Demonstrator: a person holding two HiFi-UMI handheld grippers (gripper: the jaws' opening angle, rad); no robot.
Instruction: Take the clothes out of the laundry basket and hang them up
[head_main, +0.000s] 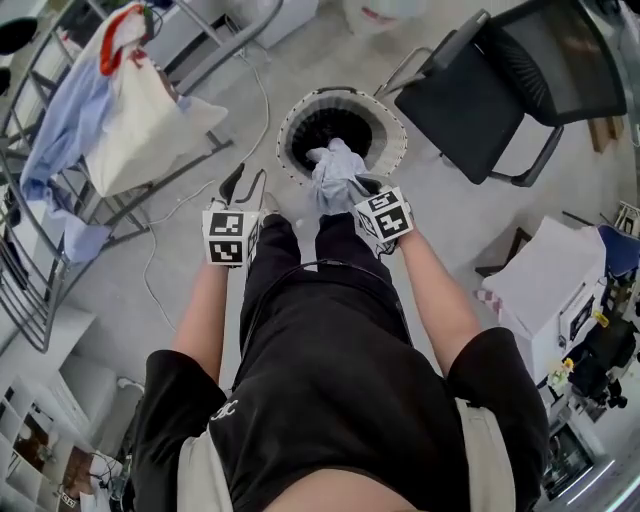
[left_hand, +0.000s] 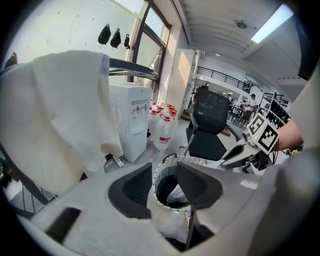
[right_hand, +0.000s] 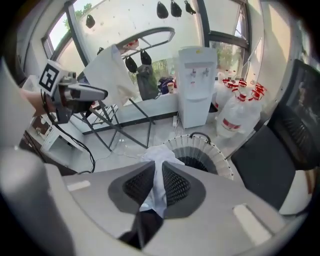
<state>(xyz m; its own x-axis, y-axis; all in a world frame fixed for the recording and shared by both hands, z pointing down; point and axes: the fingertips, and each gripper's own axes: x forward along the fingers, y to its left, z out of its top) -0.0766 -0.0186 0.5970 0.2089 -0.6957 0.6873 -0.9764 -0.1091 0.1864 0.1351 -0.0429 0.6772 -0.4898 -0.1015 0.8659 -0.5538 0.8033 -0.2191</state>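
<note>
A round white laundry basket (head_main: 392, 128) with a dark inside stands on the floor ahead of me. My right gripper (head_main: 352, 188) is shut on a pale blue-grey garment (head_main: 337, 172) held bunched above the basket's near rim. In the right gripper view the cloth (right_hand: 156, 172) is pinched between the dark pads and spills forward over the basket (right_hand: 216, 155). My left gripper (head_main: 245, 186) hangs open to the left of the basket with nothing between its fingers. In the left gripper view the basket (left_hand: 161, 171) shows between the jaws with pale cloth inside.
A metal drying rack (head_main: 60, 190) at the left carries a white garment (head_main: 135, 125) and a light blue one (head_main: 60, 115). A black office chair (head_main: 510, 90) stands right of the basket. A water dispenser (right_hand: 197, 85) and water bottles (right_hand: 237, 112) stand by the windows.
</note>
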